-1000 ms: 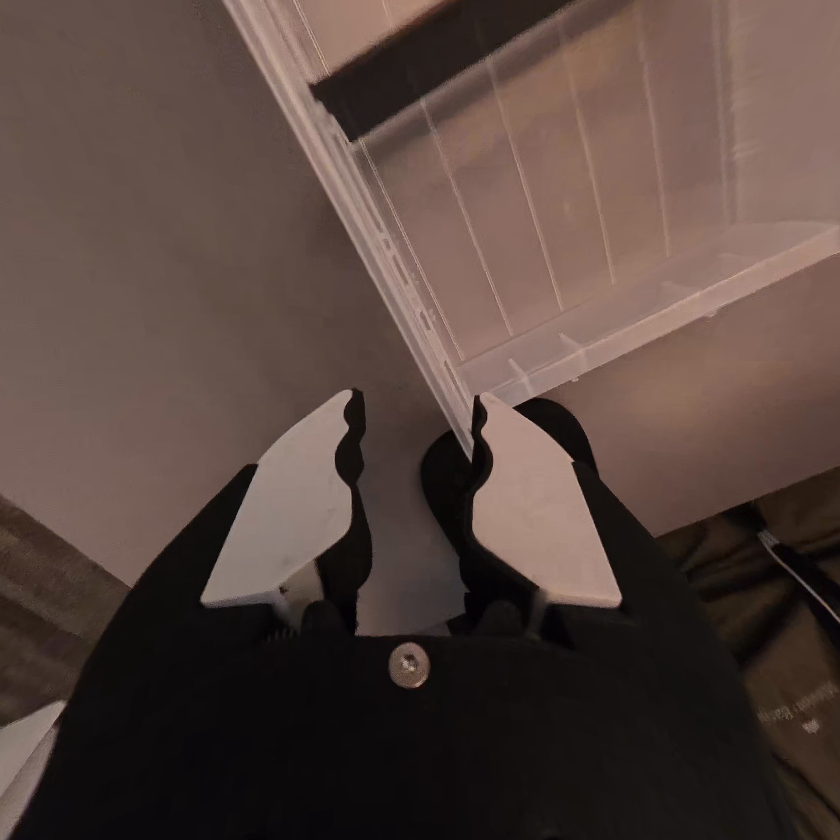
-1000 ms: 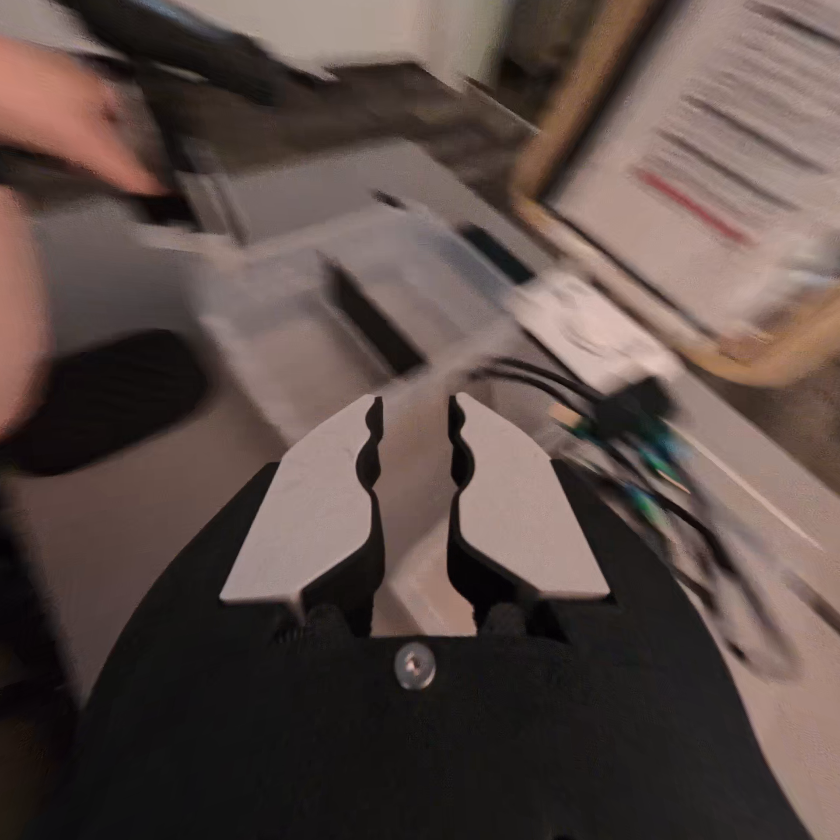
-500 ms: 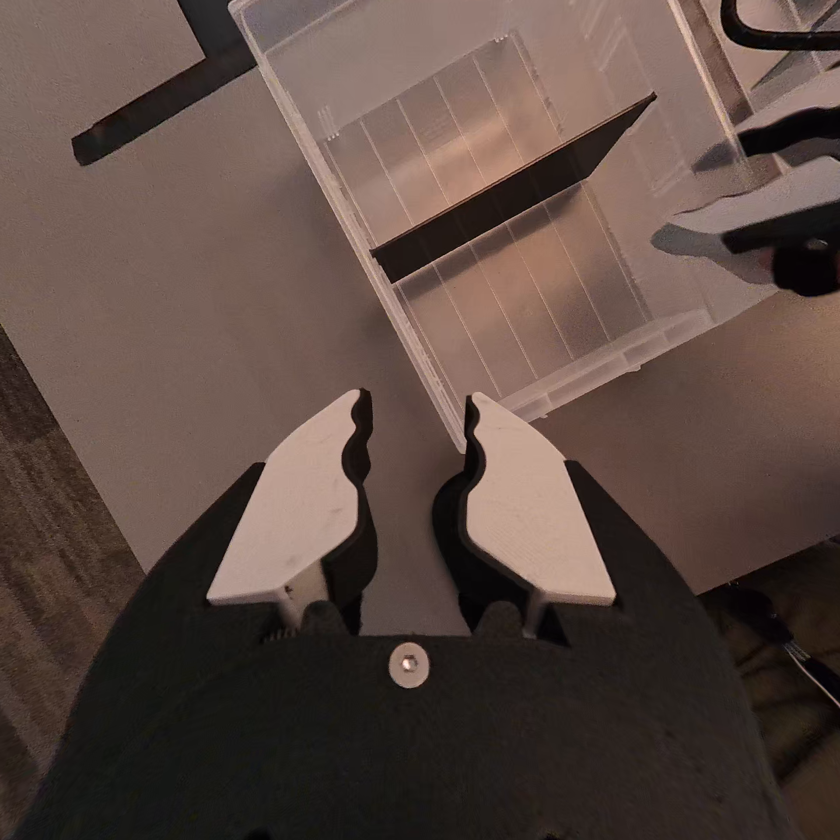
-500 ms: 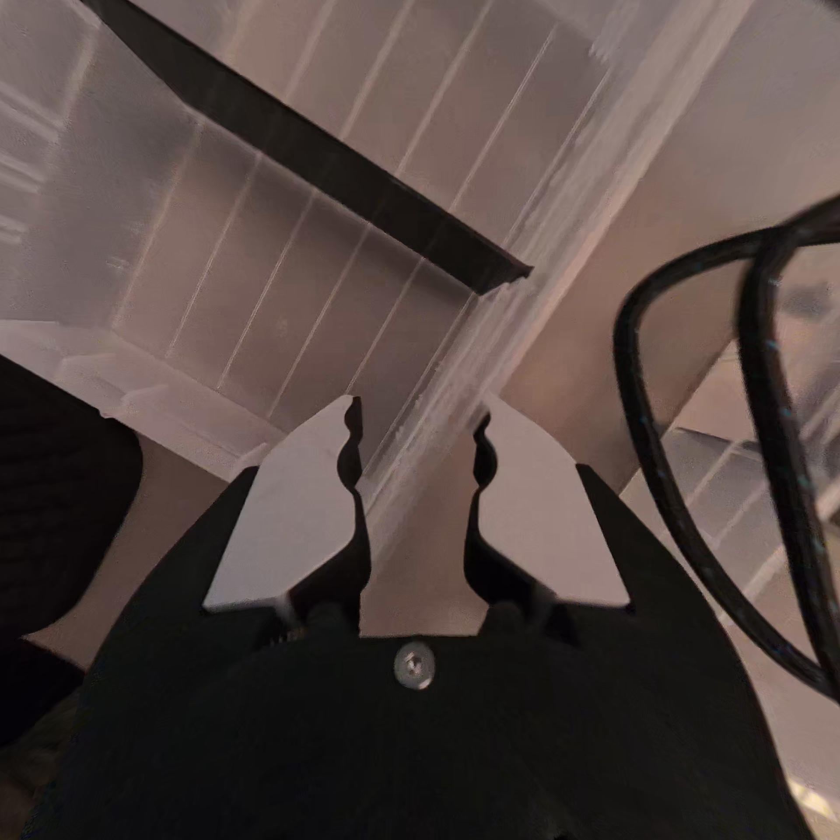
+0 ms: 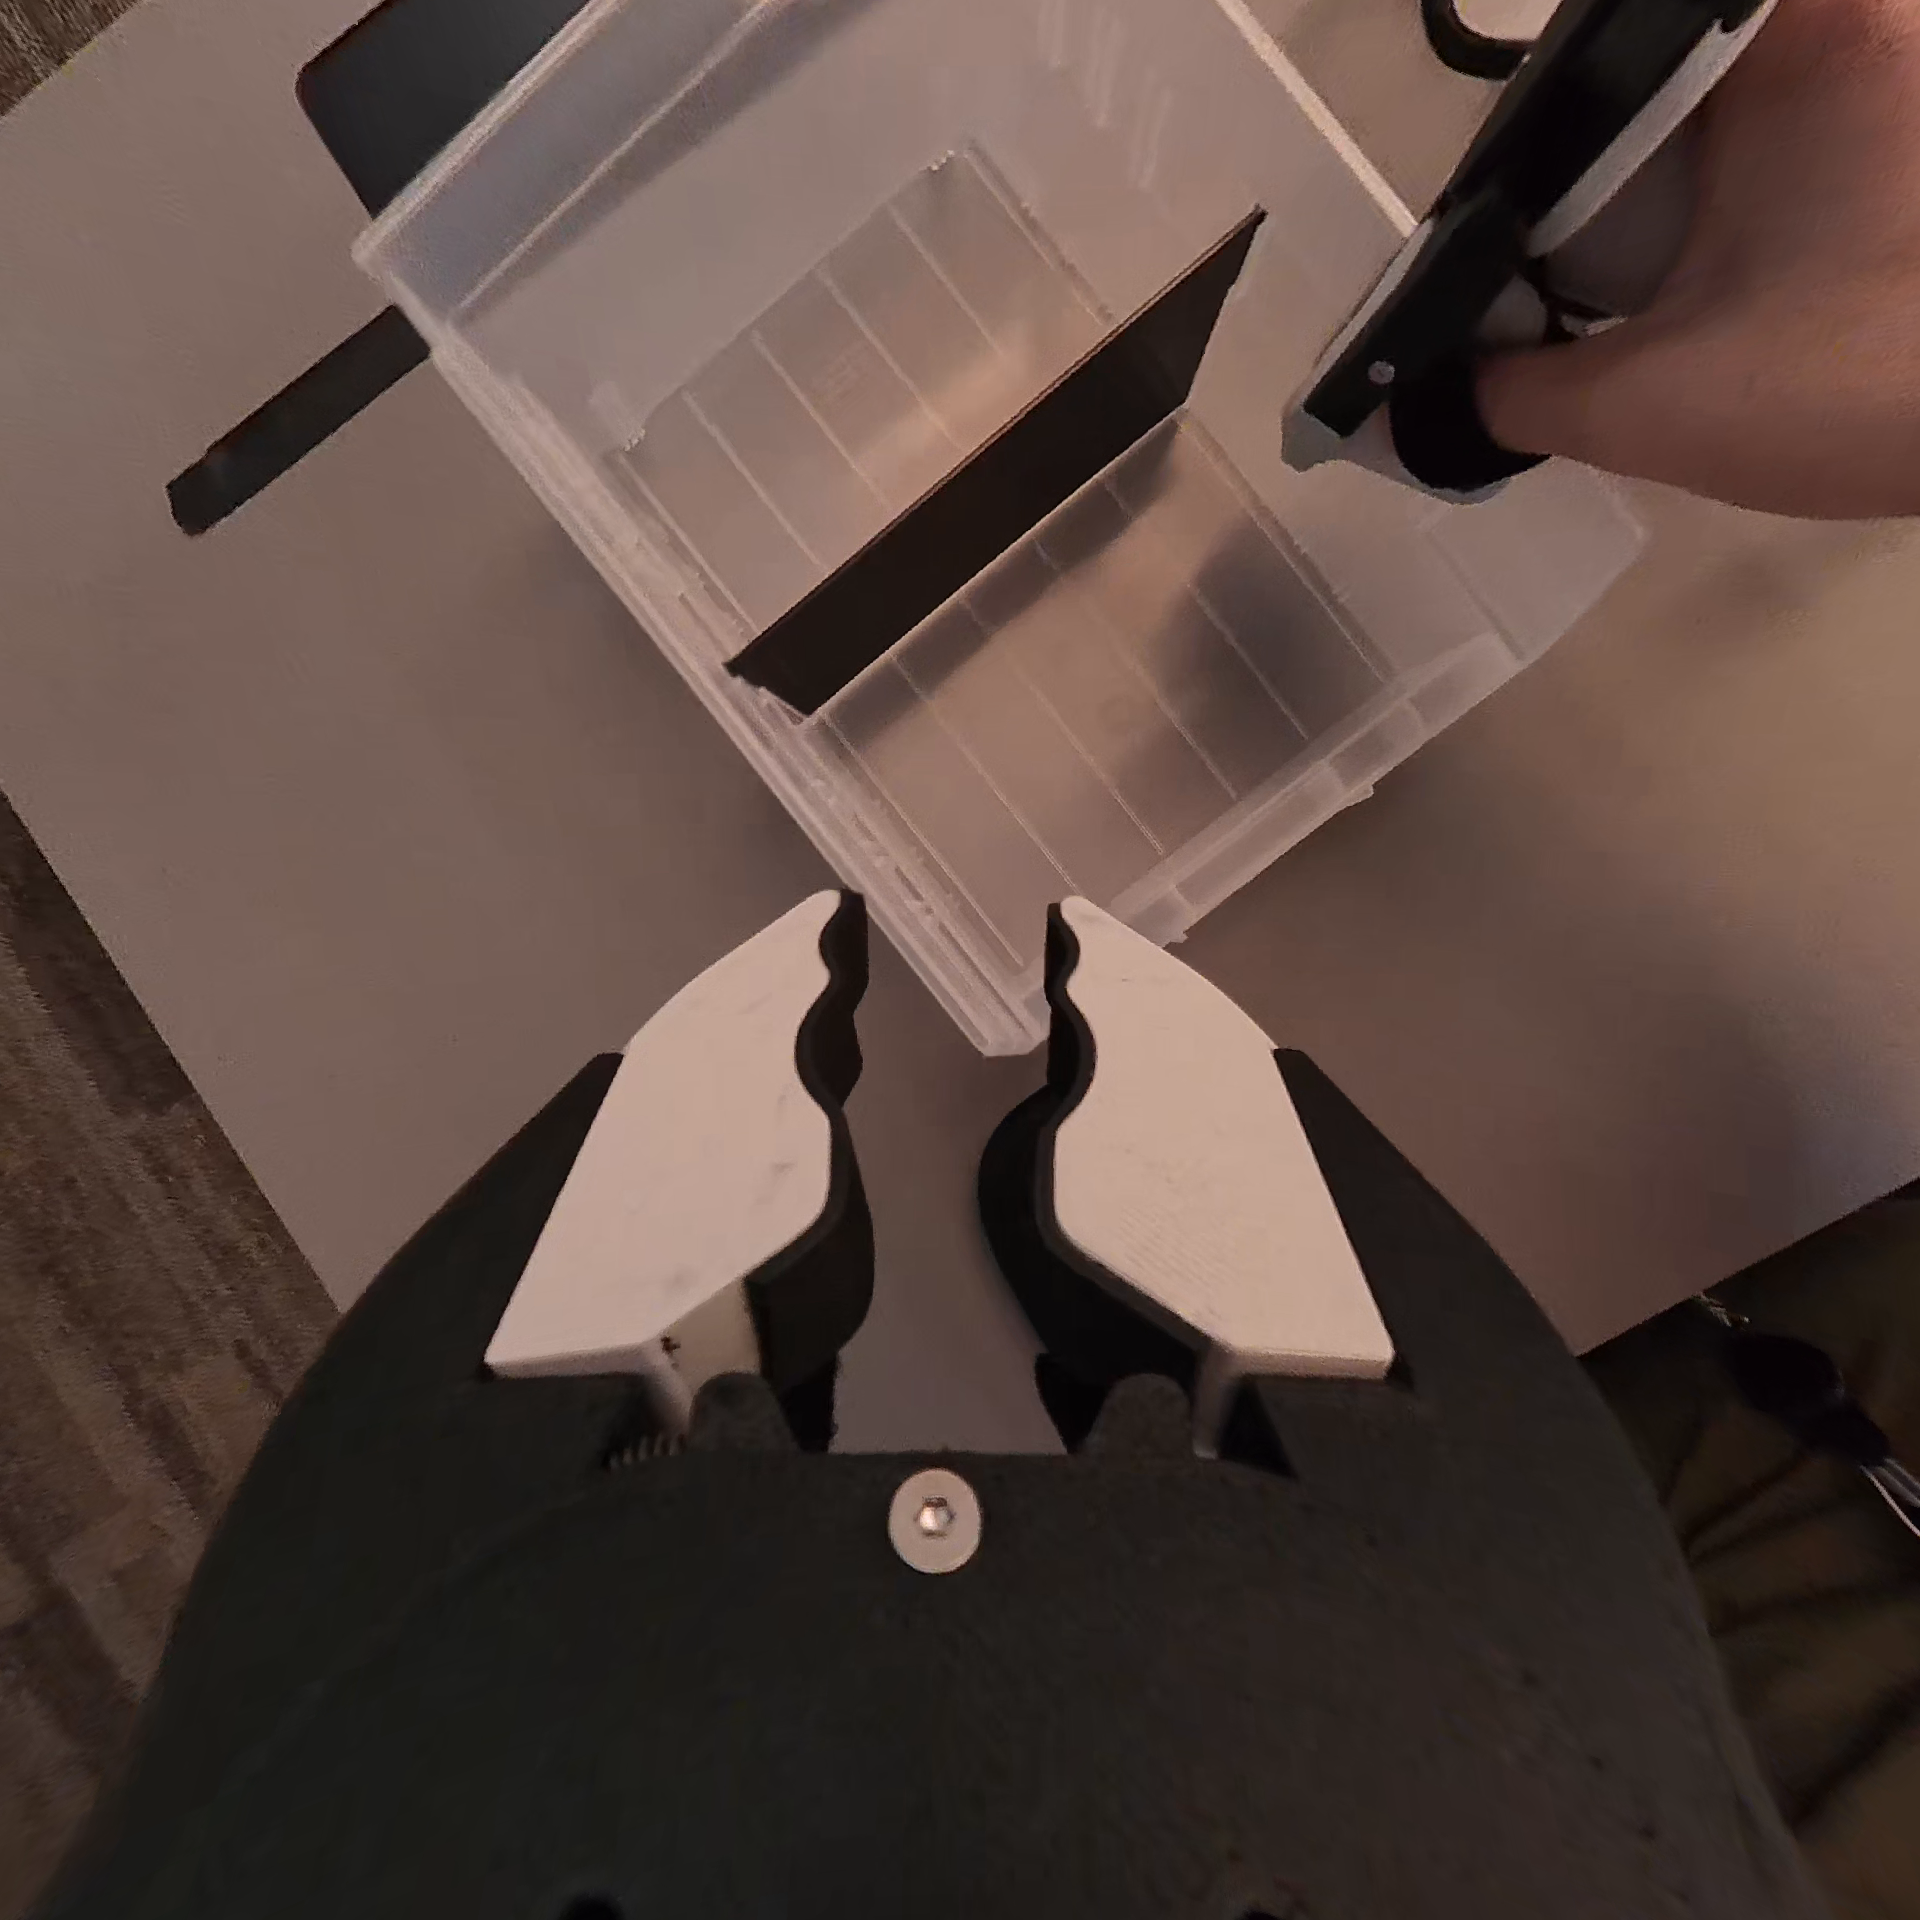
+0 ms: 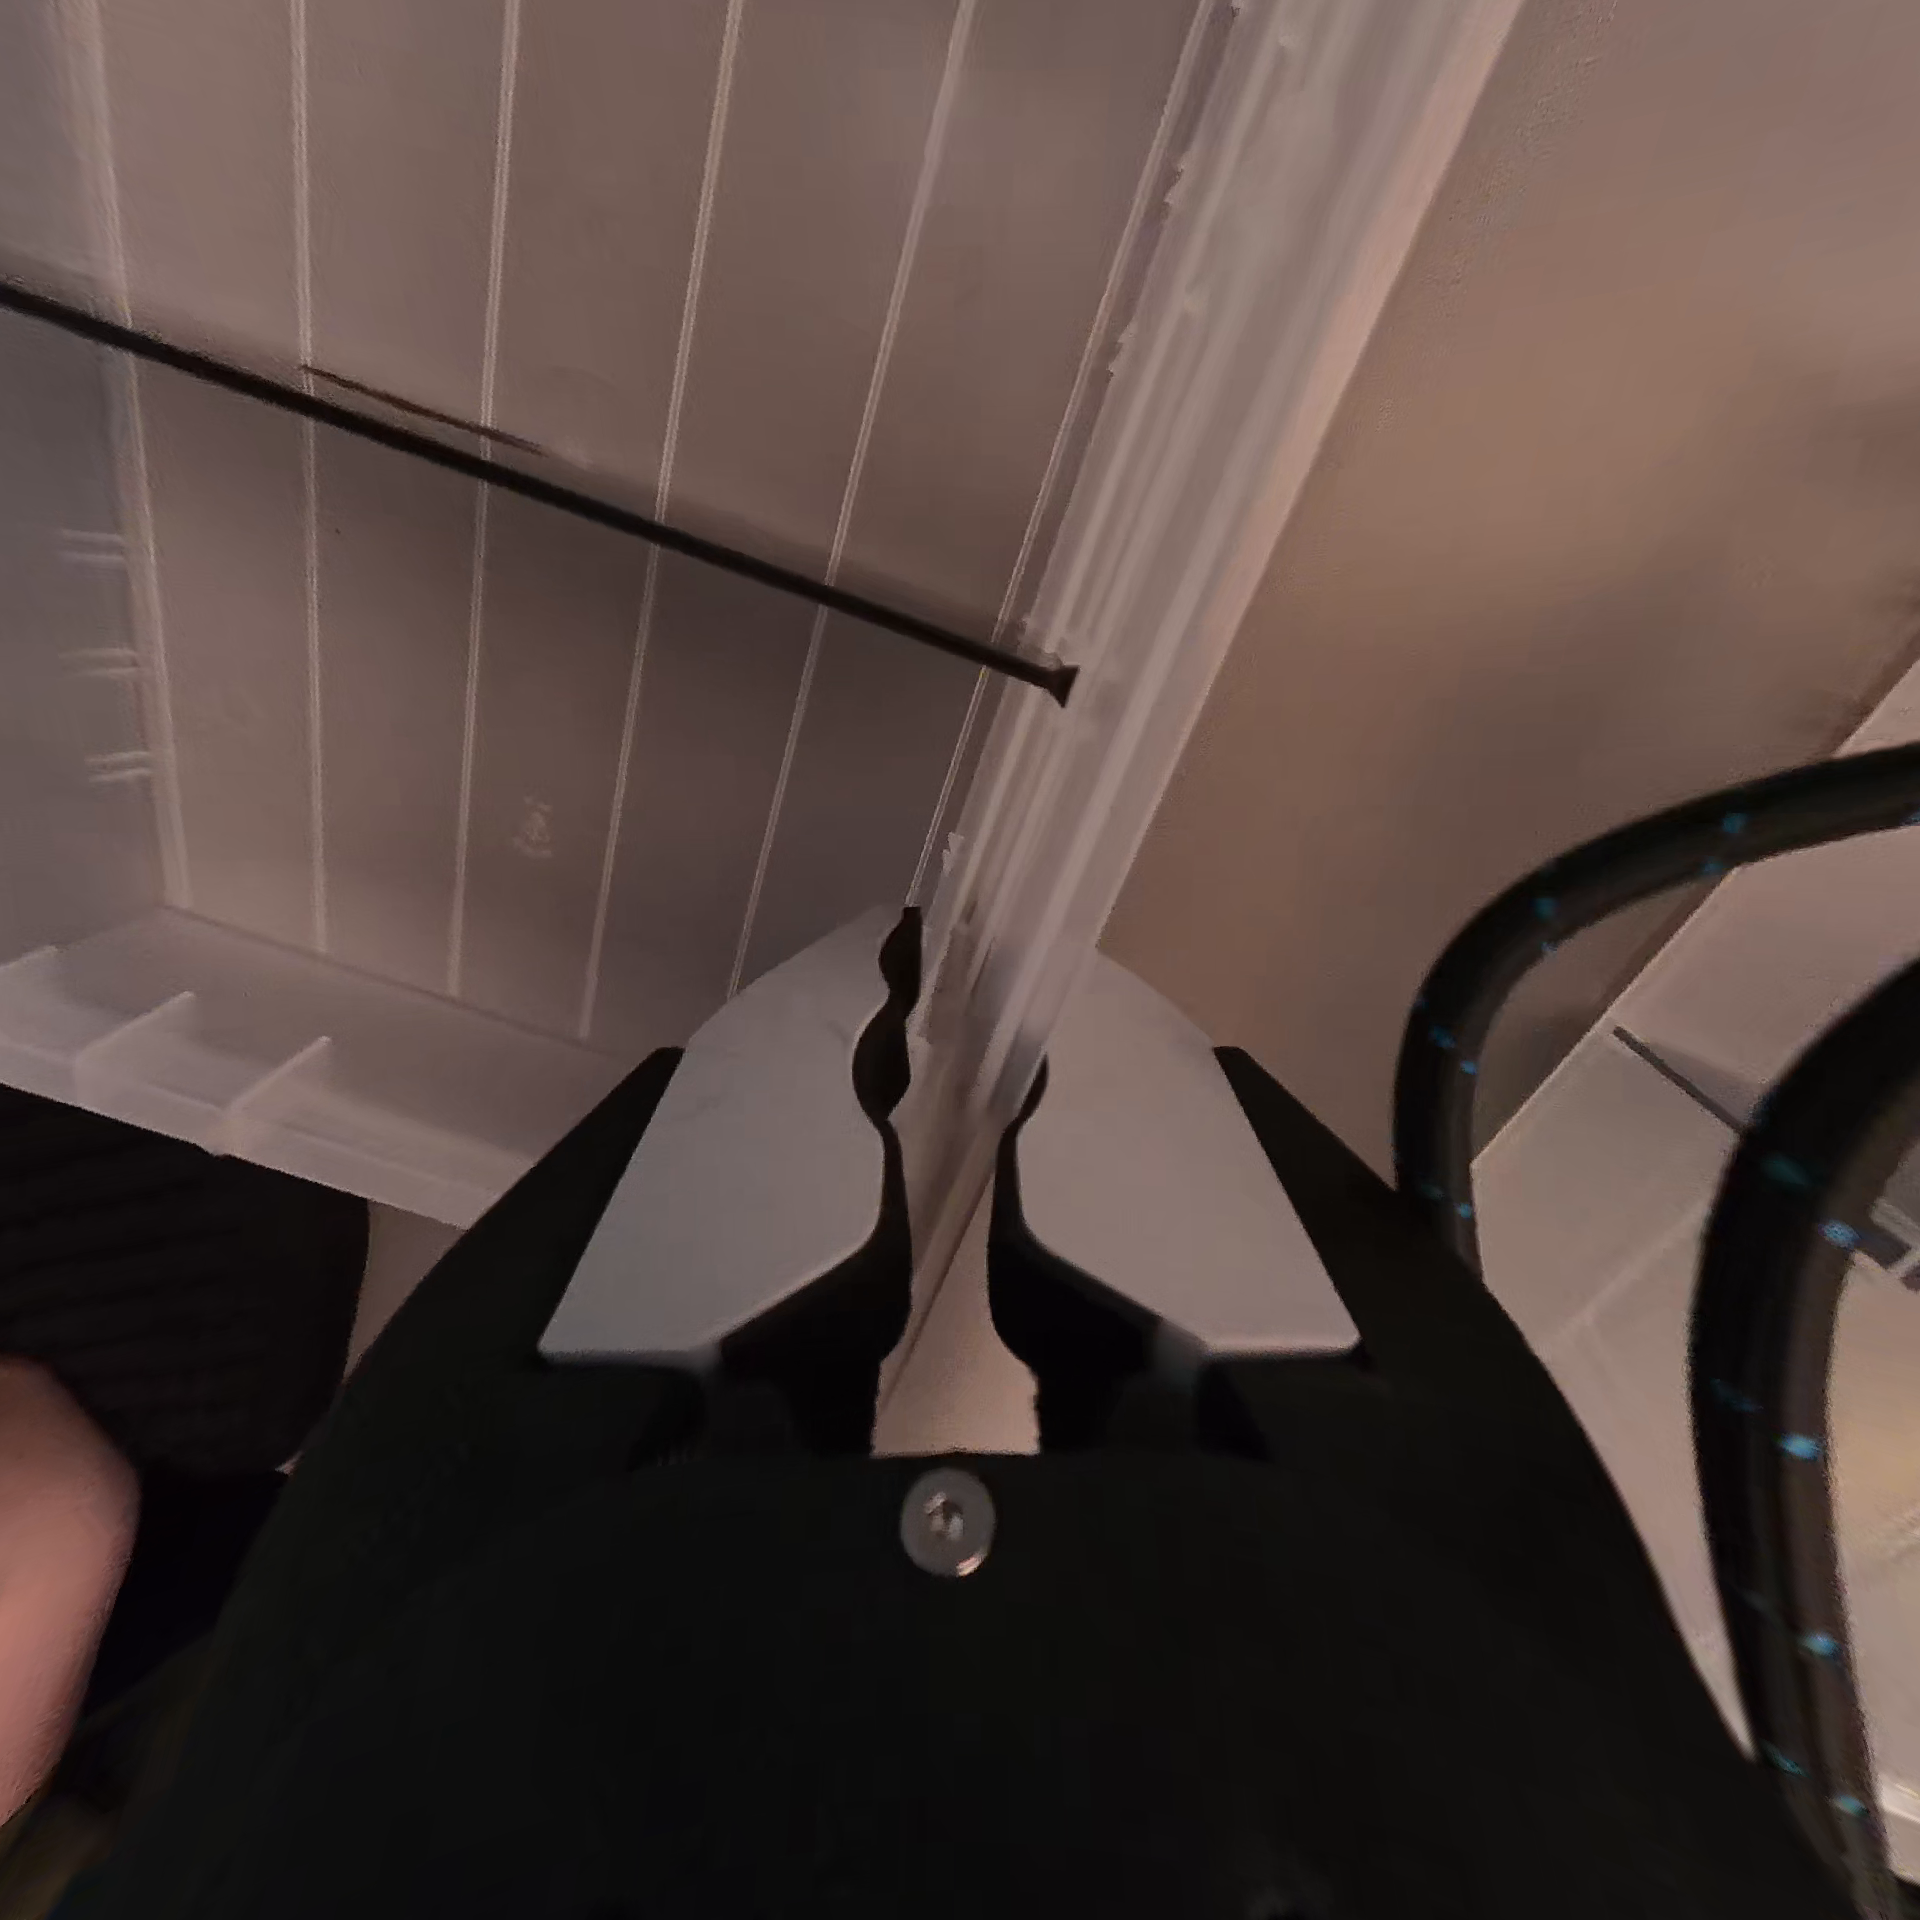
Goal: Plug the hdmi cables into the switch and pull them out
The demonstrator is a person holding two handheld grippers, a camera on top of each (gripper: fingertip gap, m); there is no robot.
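A black cable with blue flecks (image 6: 1455, 1091) loops at the right of the right wrist view; its plugs and the switch are not in view. A clear plastic bin (image 5: 1174, 686) with a thin black divider (image 5: 997, 499) stands on the white table (image 5: 364, 831). My left gripper (image 5: 956, 914) is open and empty, with the bin's near corner between its tips in the picture. My right gripper (image 6: 997, 945) is shut on the bin's rim (image 6: 1101, 582). It also shows in the left wrist view (image 5: 1351, 436), held by a hand (image 5: 1714, 260) at the bin's right side.
A second clear bin (image 6: 1621, 1195) stands to the right under the cable loop. A dark strip (image 5: 291, 436) and a flat black object (image 5: 353, 104) lie on the table beyond the first bin. The table edge runs along the lower left, with carpet (image 5: 104, 1247) below it.
The right gripper swung down over the bin and closed on its rim. The left wrist view has pulled back, and more of the bin shows; the left jaws have narrowed slightly.
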